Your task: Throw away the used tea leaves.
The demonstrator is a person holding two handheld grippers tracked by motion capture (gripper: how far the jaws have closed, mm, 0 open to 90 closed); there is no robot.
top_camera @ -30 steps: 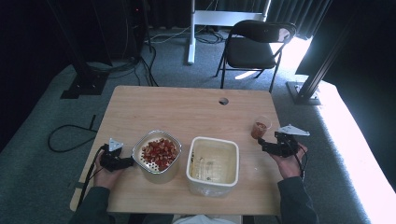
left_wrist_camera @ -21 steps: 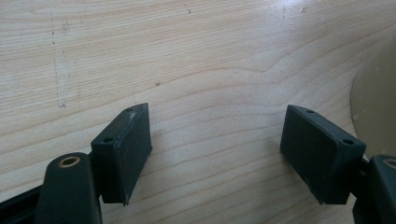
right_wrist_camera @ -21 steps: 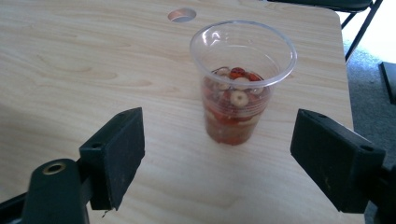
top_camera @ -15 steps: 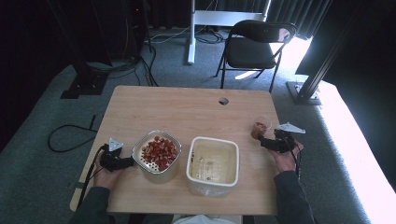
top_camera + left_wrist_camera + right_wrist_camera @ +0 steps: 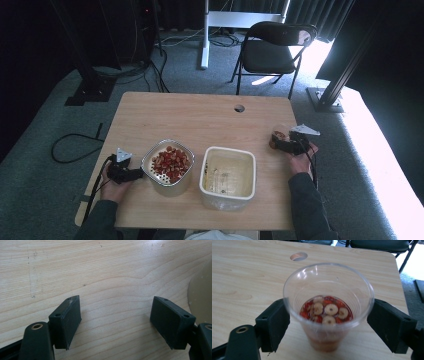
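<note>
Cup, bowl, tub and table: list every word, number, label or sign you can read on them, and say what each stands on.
None: no text can be read on the cup, bowl, tub or table.

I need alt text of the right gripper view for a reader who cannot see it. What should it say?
A clear plastic cup holding red and pale round slices stands on a wooden table between the two black jaws of the right gripper, which flank its sides. A round hole in the tabletop lies behind the cup.
</note>
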